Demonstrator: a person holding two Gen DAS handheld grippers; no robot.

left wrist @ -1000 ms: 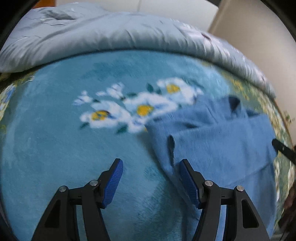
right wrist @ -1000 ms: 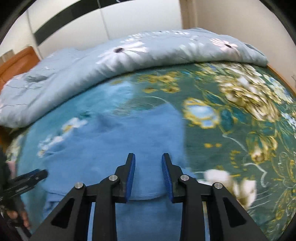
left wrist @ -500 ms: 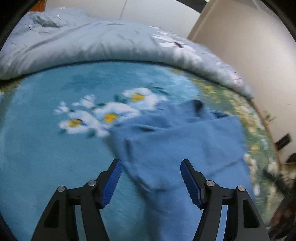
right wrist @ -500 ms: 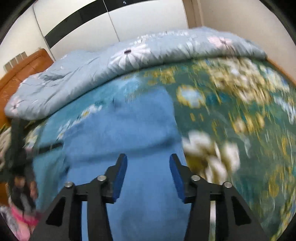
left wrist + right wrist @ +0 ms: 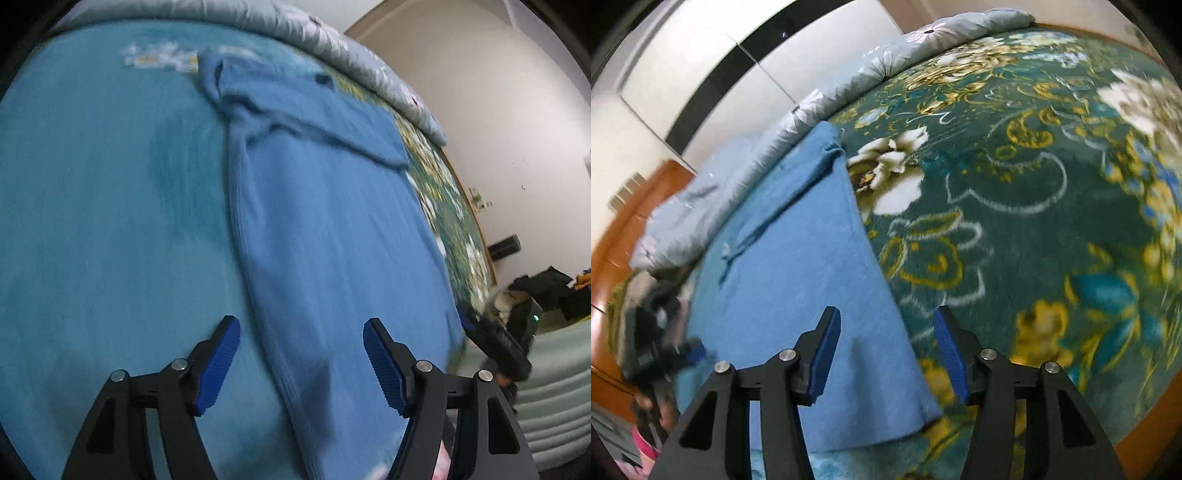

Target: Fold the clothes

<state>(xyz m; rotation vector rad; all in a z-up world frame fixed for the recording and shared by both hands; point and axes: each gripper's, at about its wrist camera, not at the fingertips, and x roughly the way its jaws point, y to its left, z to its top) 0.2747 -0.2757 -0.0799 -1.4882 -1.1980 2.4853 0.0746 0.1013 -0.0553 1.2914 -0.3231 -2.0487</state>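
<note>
Lying flat on the floral blanket (image 5: 1034,206), the blue sweater (image 5: 332,229) stretches lengthwise down the bed, its collar end toward the grey quilt (image 5: 332,40) bunched along the bed's far side and its hem nearest the person. A sleeve is folded across the sweater's chest. Over the sweater's hem on one side hangs the left gripper (image 5: 301,363), its jaws wide and having just been opening, the sweater's long edge below the gap, nothing pinched. Over the sweater's opposite long edge hangs the right gripper (image 5: 886,350), jaws parted and having just been opening too, the cloth edge below them, the pads pressing on nothing. Motion blur softens both views.
</note>
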